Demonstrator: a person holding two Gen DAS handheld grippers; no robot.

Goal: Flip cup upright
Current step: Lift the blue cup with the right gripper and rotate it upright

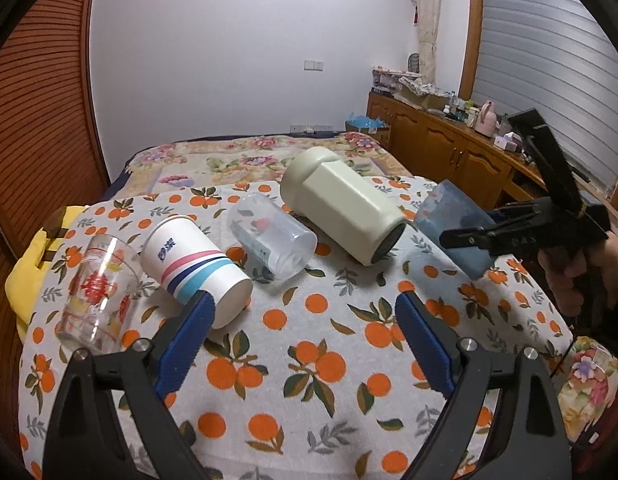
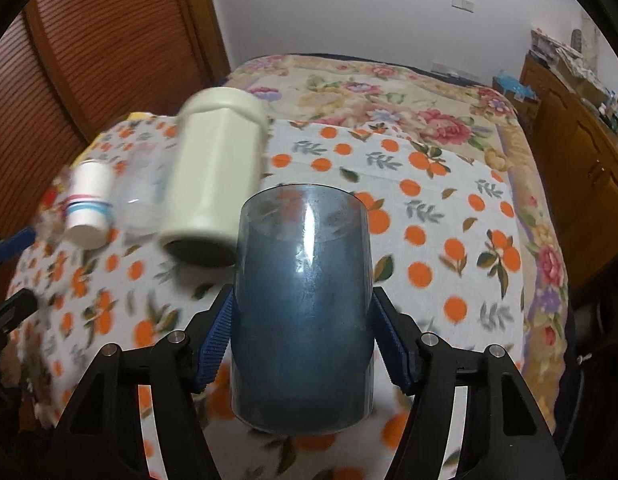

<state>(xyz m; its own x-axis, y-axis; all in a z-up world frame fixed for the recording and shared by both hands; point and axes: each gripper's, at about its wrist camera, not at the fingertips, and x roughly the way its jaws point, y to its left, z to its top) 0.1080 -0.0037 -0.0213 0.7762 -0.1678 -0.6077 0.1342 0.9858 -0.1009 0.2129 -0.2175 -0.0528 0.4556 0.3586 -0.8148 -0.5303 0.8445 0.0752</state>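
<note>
Right tongs (image 2: 303, 332) clamp blue cup (image 2: 303, 304), tilted above surface (image 1: 309, 344). Left tongs (image 1: 305, 320) spread wide, empty, near paper cup (image 1: 197, 268).

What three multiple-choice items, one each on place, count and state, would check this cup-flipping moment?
1. Where is the blue cup?
A. between the right tool's fingers
B. flat on the cloth
C. inside the cream container

2. How many cups or containers lie on the orange-print cloth?
A. two
B. four
C. six

3. How is the left tool?
A. shut on the paper cup
B. open, holding nothing
C. shut on the glass

Answers: 1 A, blue pads press both its sides. 2 B, glass, paper cup, clear cup, cream container. 3 B, cloth shows between its spread fingers.
</note>
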